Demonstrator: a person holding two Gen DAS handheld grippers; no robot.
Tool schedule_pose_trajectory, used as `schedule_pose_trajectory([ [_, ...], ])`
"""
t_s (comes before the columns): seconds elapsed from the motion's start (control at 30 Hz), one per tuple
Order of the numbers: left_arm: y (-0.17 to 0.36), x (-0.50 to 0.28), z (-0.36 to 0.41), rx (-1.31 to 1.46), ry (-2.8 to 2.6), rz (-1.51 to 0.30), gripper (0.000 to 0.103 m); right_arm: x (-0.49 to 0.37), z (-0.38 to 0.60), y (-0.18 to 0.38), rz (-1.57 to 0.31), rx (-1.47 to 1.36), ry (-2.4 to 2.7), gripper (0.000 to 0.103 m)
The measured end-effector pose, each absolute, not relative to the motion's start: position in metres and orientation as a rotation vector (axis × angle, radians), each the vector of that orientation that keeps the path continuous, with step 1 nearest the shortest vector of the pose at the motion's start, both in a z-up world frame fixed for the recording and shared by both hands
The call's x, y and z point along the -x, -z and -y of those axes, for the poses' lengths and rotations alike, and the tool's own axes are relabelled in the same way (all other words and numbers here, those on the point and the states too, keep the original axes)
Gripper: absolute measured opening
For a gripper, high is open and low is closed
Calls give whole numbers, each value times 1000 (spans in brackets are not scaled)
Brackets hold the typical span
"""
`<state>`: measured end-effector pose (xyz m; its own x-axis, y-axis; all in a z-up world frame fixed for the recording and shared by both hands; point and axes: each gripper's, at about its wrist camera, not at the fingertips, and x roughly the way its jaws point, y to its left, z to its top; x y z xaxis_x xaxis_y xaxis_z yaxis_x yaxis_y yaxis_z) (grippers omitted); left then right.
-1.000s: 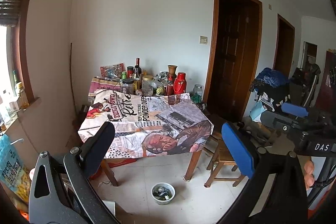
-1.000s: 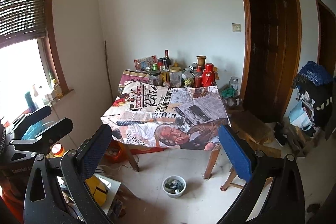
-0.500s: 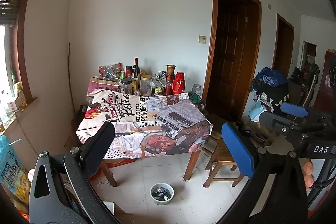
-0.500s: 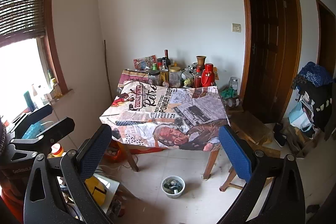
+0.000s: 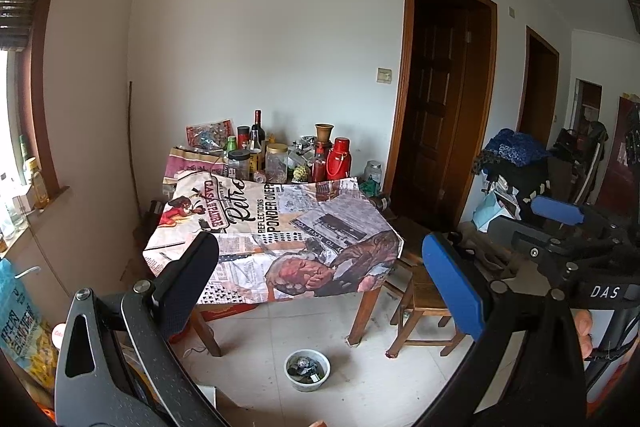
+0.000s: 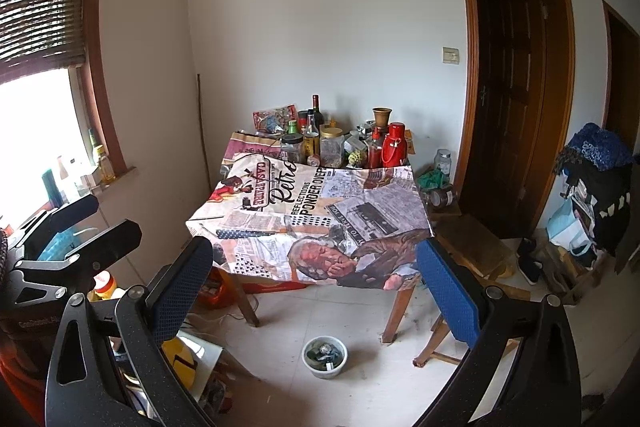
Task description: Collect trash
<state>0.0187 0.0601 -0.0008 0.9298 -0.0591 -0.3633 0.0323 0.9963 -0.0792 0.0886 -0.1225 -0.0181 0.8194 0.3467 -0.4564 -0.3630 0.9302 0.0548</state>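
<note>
From the left wrist camera I see a wooden table (image 5: 362,311) in the middle of the room, with a picture cloth (image 5: 276,227) full of newspaper prints lying over it. At the far end of the table, at 12 o'clock, stand lots of bottles and jars, and a red flask (image 5: 339,159) is with them. A small wooden stool (image 5: 424,297) sits at 3 o'clock from the table. The floor is pale tile, and a dark brown door (image 5: 434,115) is at 2 o'clock. A little white bowl (image 5: 307,370) with dark scraps in it sits on the floor under the near edge of the table, at 6 o'clock. The left gripper (image 5: 320,291) is spread wide, one finger black and one blue, and it holds nothing. The right gripper (image 5: 560,223) pokes in at 3 o'clock, and from here I cannot tell how it stands. From the right wrist camera the same table (image 6: 394,311) and cloth (image 6: 320,219) are straight ahead. A bright window (image 6: 36,131) with a blind on top is at 9 o'clock. The bowl (image 6: 324,356) is on the tile at 6 o'clock, between the table legs, and the stuff in it looks dark and crumpled. The right gripper (image 6: 314,287) is wide apart and empty too. The left gripper (image 6: 96,223) shows at 9 o'clock, its fingers parted.
</note>
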Motion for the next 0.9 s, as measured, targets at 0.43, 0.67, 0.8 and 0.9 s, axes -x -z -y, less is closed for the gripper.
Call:
schedule_pose_trajectory([
  [0.43, -1, -26, -63, 87, 59, -395, 102, -92, 123, 17, -477, 44, -380, 101],
  [0.67, 2, -38, -63, 91, 61, -405, 102, -103, 122, 16, -483, 41, -381, 101],
  [0.8, 5, -46, -65, 91, 57, -405, 102, -117, 122, 17, -493, 43, -386, 101],
  [0.9, 8, -58, -67, 97, 60, -418, 102, -128, 120, 20, -502, 46, -390, 101],
])
